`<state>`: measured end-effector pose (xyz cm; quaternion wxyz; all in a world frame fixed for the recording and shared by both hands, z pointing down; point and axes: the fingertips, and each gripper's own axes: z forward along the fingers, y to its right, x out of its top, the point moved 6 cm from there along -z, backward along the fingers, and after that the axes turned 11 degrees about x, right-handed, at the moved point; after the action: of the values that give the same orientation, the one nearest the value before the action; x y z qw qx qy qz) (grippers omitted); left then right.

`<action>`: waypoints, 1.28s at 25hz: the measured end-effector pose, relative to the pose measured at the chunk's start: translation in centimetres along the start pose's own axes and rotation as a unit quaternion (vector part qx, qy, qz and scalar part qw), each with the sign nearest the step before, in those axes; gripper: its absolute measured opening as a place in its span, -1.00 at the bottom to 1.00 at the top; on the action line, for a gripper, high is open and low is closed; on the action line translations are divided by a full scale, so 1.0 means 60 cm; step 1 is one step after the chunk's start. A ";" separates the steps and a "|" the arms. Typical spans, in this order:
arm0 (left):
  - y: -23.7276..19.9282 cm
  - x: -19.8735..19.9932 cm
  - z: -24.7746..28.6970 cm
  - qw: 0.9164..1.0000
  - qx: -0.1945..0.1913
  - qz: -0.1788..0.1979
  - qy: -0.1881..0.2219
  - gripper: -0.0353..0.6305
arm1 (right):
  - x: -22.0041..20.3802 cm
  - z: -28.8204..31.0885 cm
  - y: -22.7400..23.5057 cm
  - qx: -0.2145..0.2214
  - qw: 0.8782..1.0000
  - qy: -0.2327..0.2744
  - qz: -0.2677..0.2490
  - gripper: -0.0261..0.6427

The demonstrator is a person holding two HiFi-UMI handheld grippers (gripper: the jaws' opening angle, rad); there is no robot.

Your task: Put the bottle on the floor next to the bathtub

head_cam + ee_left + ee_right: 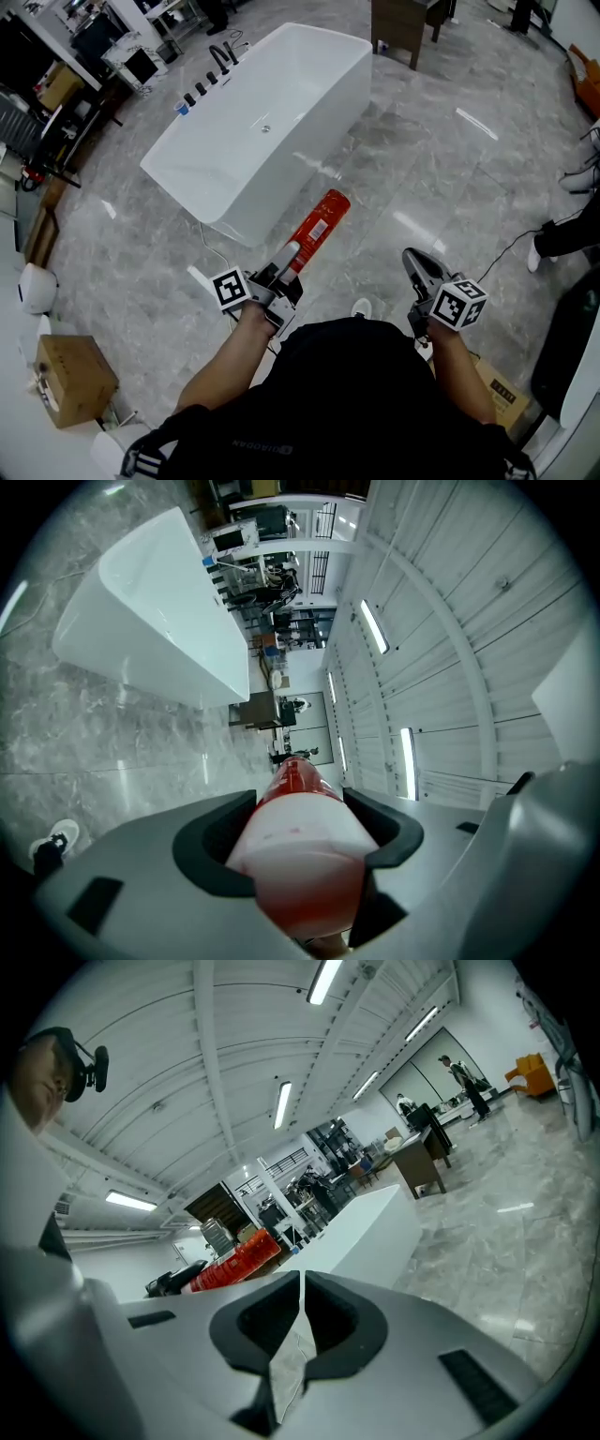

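Left gripper view has the left gripper (300, 829) clamped on the white end of the red bottle (292, 785), holding it aloft, probably to carry it over. Its long axis runs straight out from the jaws, with the red end aimed toward the near end of the bathtub (300, 169), above the floor (422, 178). The right gripper (300, 1288) is closed and empty.

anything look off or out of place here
Nothing looks spilled or damaged. The only unusual thing is the red bottle, held lying sideways in the left gripper above the floor near the bathtub, not yet set down.
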<state>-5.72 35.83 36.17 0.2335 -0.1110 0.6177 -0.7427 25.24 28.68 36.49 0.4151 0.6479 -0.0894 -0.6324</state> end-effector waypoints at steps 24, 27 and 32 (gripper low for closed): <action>-0.023 0.011 0.033 1.000 0.013 -0.025 0.008 0.01 | -0.007 -0.018 0.041 -0.017 1.000 0.000 0.020 -0.80; -0.030 0.012 0.035 1.000 0.008 -0.027 0.004 0.01 | -0.017 -0.019 0.034 -0.024 1.000 0.001 0.019 -0.80; -0.025 0.099 0.142 0.999 0.008 -0.037 0.007 0.01 | 0.065 0.064 0.109 -0.030 0.999 -0.008 0.020 -0.80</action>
<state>-7.35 25.79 38.70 0.2027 -0.1262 0.6087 -0.7567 25.23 20.35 38.40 0.4463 0.6283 -0.0863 -0.6313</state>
